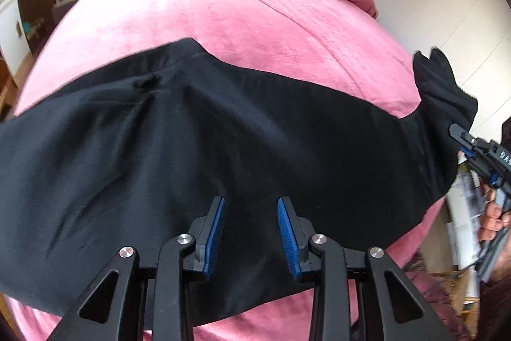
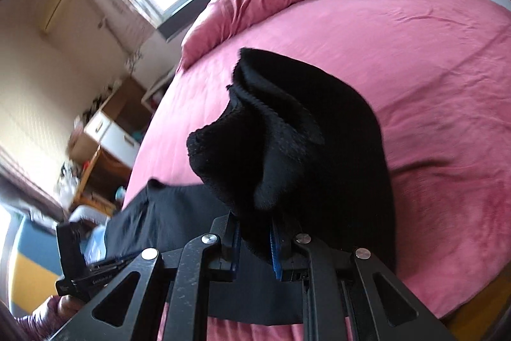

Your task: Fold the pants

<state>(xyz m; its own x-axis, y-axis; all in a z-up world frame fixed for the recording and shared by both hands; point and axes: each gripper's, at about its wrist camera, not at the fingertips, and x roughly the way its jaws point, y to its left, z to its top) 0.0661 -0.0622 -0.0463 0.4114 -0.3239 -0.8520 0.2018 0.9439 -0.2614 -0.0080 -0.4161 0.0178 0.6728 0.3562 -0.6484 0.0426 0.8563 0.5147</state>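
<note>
Folding is judged best done by carrying the lifted end across level and laying it squarely on the other end. At left, the left gripper hangs released over the black pants, which are spread across the near part of the pink bed. At right, the right gripper is clenched on their bunched, raised end.

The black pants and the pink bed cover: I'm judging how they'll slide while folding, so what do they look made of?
The black pants look like a soft matte knit, perhaps fleece: the bunched end in the right gripper shows a fuzzy, ribbed edge. The pink bed cover looks like brushed, velvety plush, with a faint sheen and shallow creases. Both are probable, not certain.
</note>
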